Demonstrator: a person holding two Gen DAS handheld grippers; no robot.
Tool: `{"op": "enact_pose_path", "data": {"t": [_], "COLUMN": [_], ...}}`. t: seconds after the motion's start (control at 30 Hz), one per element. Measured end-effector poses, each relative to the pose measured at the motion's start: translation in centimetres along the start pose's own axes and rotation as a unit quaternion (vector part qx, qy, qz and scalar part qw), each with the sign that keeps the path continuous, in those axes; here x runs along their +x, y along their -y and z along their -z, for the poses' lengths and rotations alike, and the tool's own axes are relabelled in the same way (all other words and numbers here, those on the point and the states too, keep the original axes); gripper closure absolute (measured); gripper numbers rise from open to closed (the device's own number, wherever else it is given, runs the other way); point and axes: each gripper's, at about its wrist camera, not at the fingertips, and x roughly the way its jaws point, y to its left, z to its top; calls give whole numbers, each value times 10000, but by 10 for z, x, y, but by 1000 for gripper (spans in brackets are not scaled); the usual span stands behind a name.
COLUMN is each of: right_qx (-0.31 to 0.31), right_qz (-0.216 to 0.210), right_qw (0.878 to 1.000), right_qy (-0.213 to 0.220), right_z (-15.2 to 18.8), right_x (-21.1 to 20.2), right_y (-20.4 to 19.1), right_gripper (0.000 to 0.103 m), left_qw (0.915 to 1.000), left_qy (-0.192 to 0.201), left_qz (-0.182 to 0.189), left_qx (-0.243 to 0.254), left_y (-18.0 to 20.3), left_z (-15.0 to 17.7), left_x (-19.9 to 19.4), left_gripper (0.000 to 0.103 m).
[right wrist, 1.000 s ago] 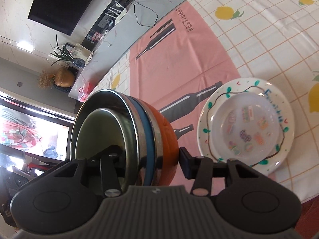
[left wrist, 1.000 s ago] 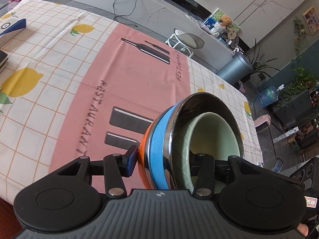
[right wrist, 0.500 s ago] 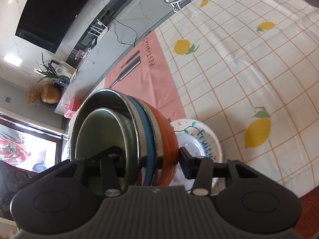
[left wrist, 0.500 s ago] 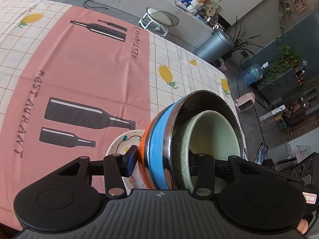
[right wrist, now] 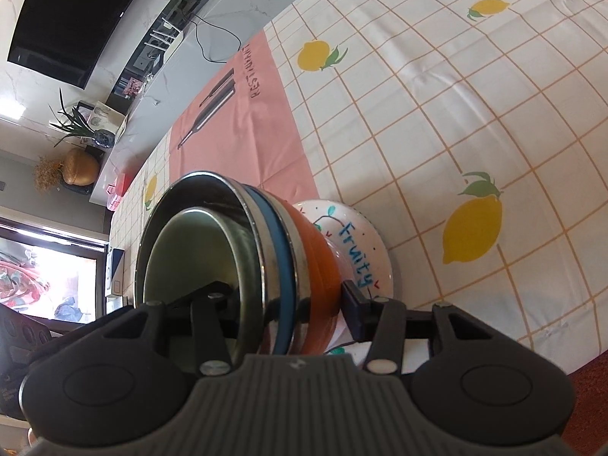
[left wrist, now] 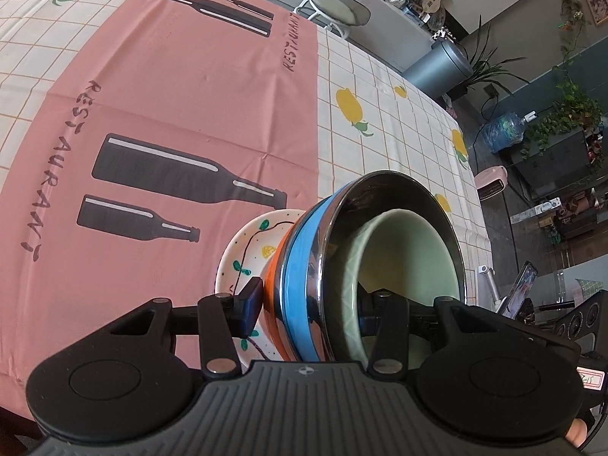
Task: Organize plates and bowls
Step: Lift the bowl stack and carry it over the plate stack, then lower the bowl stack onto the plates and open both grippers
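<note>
Left gripper (left wrist: 309, 313) and right gripper (right wrist: 287, 306) alike: black plastic; ribbed grey housing bearing a small cross mark; round side discs; silver pivot screws; dark-blue finger pads (left wrist: 251, 306)

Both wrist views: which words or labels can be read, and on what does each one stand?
"RESTAURANT": printed on the pink cloth, once beside the bottle pictures and again at its far edge.
"fruity": blue letters on the white plate under the bowl stack.
Small red-edged label at the left view's right edge: too small to read.
</note>
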Motion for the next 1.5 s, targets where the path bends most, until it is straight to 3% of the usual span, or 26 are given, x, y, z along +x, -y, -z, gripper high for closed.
{"op": "enact_pose_path", "data": {"t": [0.67,0.8,1.1,1.2,1.27,1.37,1.5], "right_qx": [-103,-205,-702,-837,-901,-901,-843], "right_qz": [-29,67,245,283,316,402,316], "right_qw": [9999,9998,9966,9948,9938,9933,9938], "right_qy": [20,-1,345,504,577,609,655], "right_z": [2,2,-1,-1,0,1,1], "right_x": [13,13,-4,-14,-18,-19,-17], "right_y": [5,1,-17,-21,-23,-21,-18], "right_gripper": [55,52,48,49,56,69,71], "left_qw": [9994,9993,9983,9966,9963,9957,9952], "left_qy": [134,185,405,592,628,689,713], "left_qz": [-226,-211,-253,-315,-268,-311,-355], "left_qx": [203,262,332,475,513,538,564], "left_y": [1,4,6,8,10,10,10], "left_z": [4,2,2,3,4,5,3], "left_x": [4,4,-7,-16,-19,-20,-20], "left_gripper": [54,48,45,55,62,63,64]}}
